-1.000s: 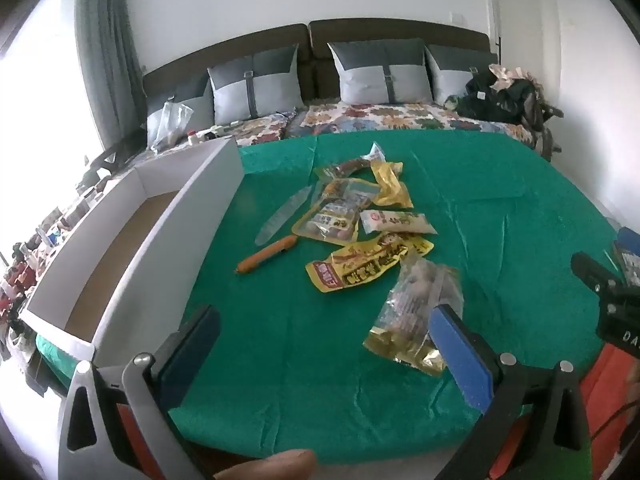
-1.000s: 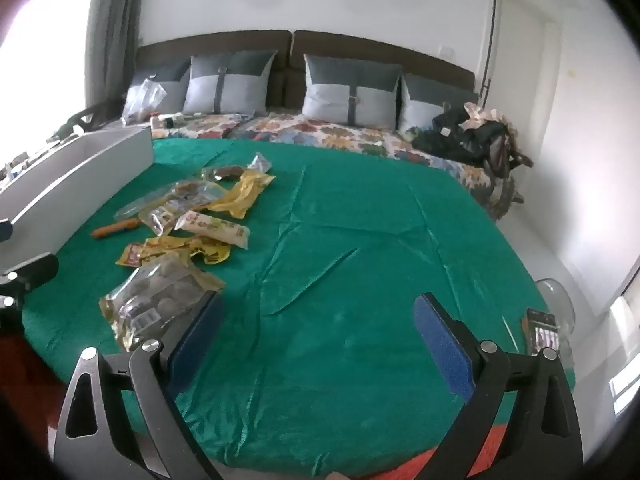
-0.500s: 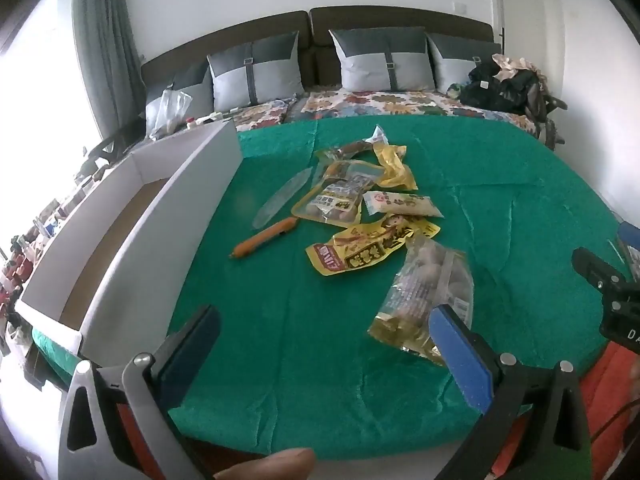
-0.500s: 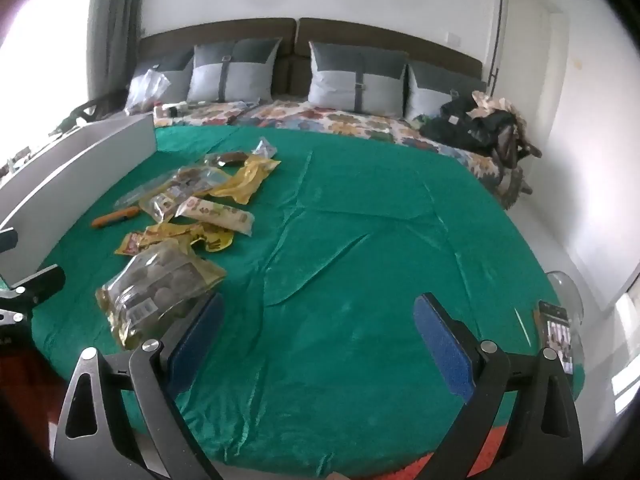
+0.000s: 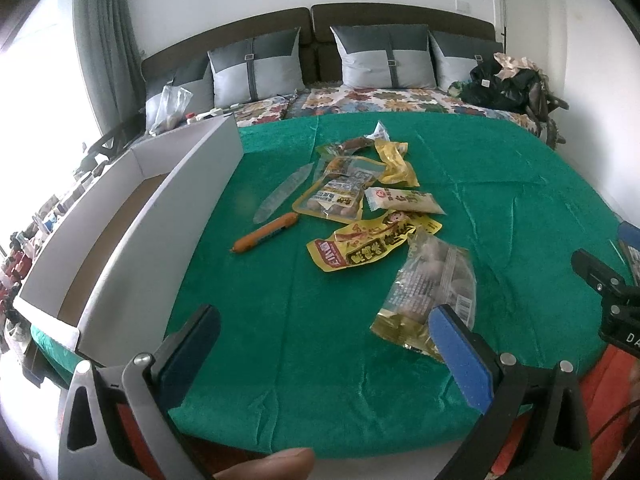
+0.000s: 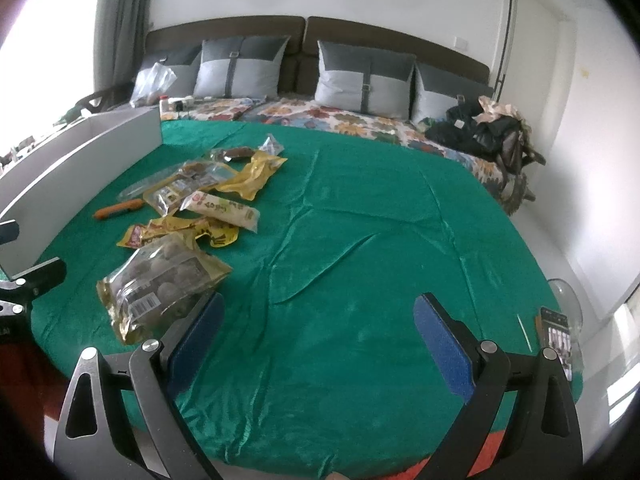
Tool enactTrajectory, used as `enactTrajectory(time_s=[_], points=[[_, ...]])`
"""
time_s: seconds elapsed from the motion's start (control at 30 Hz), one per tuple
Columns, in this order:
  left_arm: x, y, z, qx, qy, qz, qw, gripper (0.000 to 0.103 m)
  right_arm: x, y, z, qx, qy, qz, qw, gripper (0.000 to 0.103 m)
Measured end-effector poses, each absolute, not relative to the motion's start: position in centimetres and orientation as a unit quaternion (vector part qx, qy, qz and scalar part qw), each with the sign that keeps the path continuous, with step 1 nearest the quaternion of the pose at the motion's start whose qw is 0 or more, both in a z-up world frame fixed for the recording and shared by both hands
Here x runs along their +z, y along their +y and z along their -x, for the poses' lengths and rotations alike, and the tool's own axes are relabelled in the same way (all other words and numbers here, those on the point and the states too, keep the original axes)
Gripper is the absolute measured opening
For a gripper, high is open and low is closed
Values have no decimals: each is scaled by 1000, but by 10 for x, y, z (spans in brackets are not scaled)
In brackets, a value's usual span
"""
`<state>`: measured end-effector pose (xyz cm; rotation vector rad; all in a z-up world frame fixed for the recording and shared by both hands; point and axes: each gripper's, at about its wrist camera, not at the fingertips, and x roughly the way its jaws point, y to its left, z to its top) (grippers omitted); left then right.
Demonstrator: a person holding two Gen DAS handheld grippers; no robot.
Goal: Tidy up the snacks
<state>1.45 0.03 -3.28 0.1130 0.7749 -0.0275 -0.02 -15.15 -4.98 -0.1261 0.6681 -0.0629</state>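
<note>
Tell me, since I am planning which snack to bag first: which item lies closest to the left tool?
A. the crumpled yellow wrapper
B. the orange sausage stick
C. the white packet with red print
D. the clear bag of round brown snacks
D: in the left wrist view the clear bag of round brown snacks lies right beside the blue pad of the open left tool, nearer than the other snacks.
</note>
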Motion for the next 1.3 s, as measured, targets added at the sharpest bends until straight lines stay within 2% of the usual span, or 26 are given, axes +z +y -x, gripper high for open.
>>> enactTrajectory(time_s=[1.3], points=[[-49,8,-25,-6,405,-45,913,103,-64,-150,-10,-7,357,62,932,97]])
